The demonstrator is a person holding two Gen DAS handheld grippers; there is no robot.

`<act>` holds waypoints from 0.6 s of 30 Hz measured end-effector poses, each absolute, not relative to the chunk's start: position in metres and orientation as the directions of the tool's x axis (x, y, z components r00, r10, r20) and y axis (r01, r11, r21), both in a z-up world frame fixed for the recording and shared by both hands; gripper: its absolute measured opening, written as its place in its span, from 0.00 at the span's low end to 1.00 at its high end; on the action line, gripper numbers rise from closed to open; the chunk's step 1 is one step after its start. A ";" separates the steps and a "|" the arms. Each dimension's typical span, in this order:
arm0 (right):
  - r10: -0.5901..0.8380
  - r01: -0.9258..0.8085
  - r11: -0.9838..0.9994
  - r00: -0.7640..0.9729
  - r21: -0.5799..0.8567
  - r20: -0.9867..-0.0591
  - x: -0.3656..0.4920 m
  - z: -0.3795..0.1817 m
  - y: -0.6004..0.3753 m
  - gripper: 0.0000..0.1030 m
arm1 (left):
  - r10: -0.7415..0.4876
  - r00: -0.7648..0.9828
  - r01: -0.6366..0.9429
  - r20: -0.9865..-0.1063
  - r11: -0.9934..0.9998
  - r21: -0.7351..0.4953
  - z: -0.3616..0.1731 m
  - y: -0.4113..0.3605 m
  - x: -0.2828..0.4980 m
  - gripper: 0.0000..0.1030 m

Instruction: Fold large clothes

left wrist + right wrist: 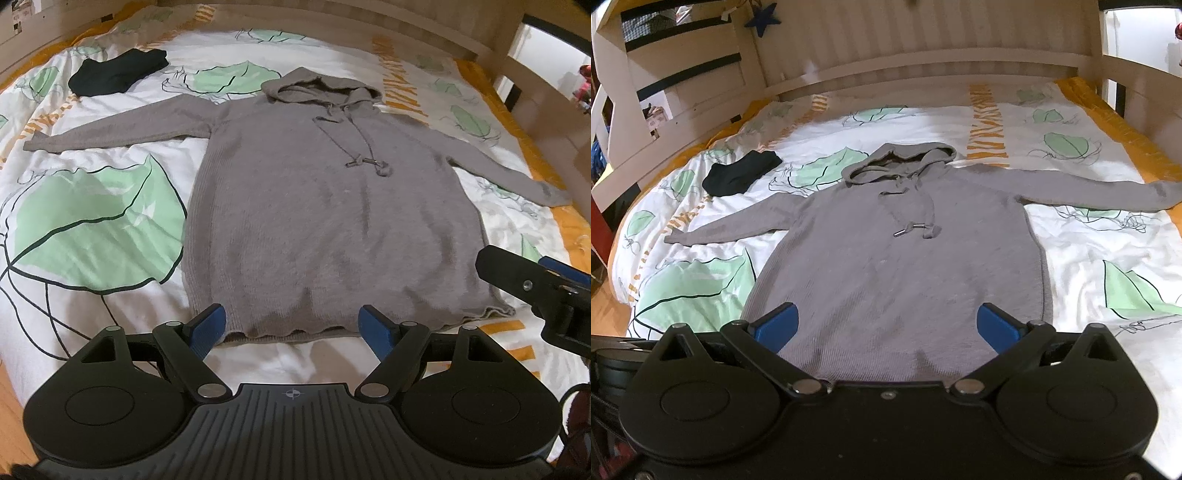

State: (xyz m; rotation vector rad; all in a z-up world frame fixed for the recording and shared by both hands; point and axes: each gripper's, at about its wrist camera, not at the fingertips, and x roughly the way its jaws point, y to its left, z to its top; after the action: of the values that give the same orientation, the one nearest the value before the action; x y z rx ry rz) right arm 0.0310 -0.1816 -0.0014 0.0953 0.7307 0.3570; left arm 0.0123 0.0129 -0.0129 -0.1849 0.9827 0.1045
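— Nearest to us in the left view is our left gripper (291, 326), fingers (208, 325) spread wide with nothing between them, hanging just over the hem (288, 334) at six o'clock.

— And our right gripper (886, 328)? We see its fingers (997, 326) apart too, empty, above the lower body of the hoodie (897, 266). In the left view it pokes in at three o'clock.

— So we hold nothing yet. The hoodie lies face up and flat on the bed (1089, 266), hood (897, 160) toward twelve, one sleeve (738, 225) out toward nine, the other sleeve (1089, 188) toward two or three. Drawstrings (916, 225) rest on the chest.

— We'd judge the spreading is done and the first fold not begun (no edge is turned over anywhere).

— Agreed. Next we probably need a pinch each on the garment, say a sleeve cuff and the matching hem corner, then carry that side across the body. The knit looks soft and thick, so we'd close low enough to catch both layers.

— That dark cloth (740, 177) at ten o'clock?

— Well apart from the hoodie; it shouldn't interfere.
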 end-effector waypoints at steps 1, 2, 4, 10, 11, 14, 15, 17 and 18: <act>0.353 -0.287 0.935 0.685 0.209 -0.637 0.032 -0.002 -0.181 0.99 | 0.006 0.549 -0.173 -0.836 0.979 -0.107 -0.014 0.013 0.013 0.76; 0.354 -0.289 0.934 0.682 0.209 -0.640 0.033 -0.003 -0.180 0.99 | 0.008 0.545 -0.175 -0.838 0.979 -0.105 -0.015 0.014 0.014 0.76; 0.356 -0.291 0.933 0.675 0.210 -0.646 0.036 -0.005 -0.178 0.99 | 0.011 0.540 -0.179 -0.841 0.979 -0.102 -0.016 0.014 0.015 0.76; 0.373 -0.301 0.926 0.651 0.227 -0.661 0.046 -0.012 -0.177 0.99 | 0.018 0.522 -0.186 -0.853 0.978 -0.094 -0.022 0.015 0.022 0.76; 0.377 -0.302 0.925 0.646 0.232 -0.663 0.048 -0.013 -0.177 0.99 | 0.019 0.519 -0.189 -0.855 0.977 -0.094 -0.023 0.016 0.023 0.76; 0.399 -0.305 0.916 0.624 0.260 -0.672 0.056 -0.018 -0.177 0.99 | 0.022 0.512 -0.200 -0.859 0.975 -0.094 -0.027 0.020 0.028 0.76; 0.410 -0.305 0.911 0.614 0.277 -0.674 0.059 -0.021 -0.177 0.99 | 0.024 0.512 -0.206 -0.859 0.974 -0.096 -0.028 0.021 0.030 0.76; 0.440 -0.305 0.898 0.590 0.318 -0.677 0.066 -0.026 -0.180 0.99 | 0.021 0.513 -0.214 -0.858 0.971 -0.105 -0.031 0.025 0.035 0.76; 0.456 -0.303 0.890 0.576 0.341 -0.678 0.070 -0.029 -0.181 0.99 | 0.015 0.517 -0.218 -0.856 0.969 -0.115 -0.033 0.028 0.037 0.76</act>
State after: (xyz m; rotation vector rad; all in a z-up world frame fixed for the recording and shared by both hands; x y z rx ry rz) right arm 0.0702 -0.1811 -0.0290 0.1957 0.8475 0.4473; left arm 0.0371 0.0281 -0.0327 -0.2186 1.0203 0.1412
